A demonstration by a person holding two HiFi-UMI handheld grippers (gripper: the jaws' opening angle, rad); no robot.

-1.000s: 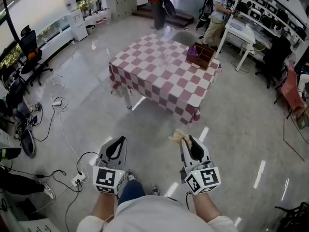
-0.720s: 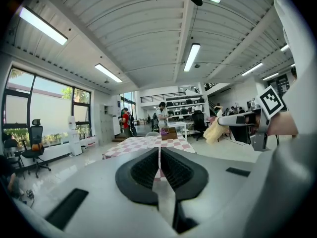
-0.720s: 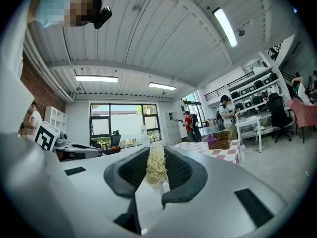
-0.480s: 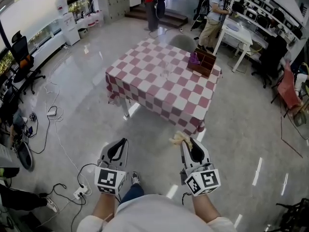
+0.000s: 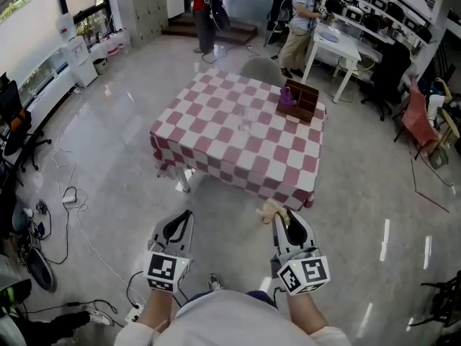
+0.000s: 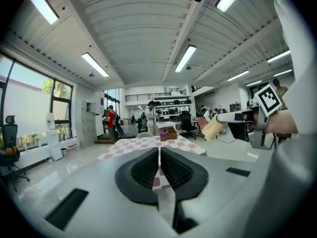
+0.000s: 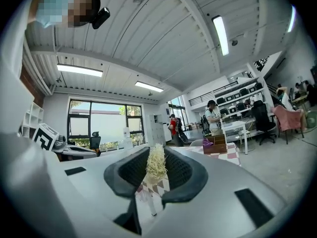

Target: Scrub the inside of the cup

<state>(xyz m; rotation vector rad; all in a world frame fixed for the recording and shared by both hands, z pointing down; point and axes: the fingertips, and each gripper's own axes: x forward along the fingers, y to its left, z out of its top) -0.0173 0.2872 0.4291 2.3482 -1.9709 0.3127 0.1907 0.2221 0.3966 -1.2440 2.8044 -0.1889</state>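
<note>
A clear glass cup (image 5: 247, 122) stands faintly visible near the middle of the red-and-white checkered table (image 5: 216, 146), well ahead of both grippers. My right gripper (image 5: 286, 218) is shut on a pale straw-coloured scrub brush (image 5: 272, 209), whose bristles stick out past the jaws (image 7: 156, 163). My left gripper (image 5: 180, 222) is shut with nothing between its pads (image 6: 159, 163). Both are held low in front of the person, short of the table's near edge. In the left gripper view the brush (image 6: 212, 128) shows off to the right.
A wooden box (image 5: 301, 101) with a purple item sits at the table's far right corner. A grey chair (image 5: 261, 69) stands behind the table. Two people (image 5: 204, 9) stand at the back near a white desk (image 5: 337, 45). Cables (image 5: 72, 197) lie on the floor at left.
The table has come nearer and lower in the head view as the person walks toward it. Both grippers keep their places and stay shut, the brush still in the right one.
</note>
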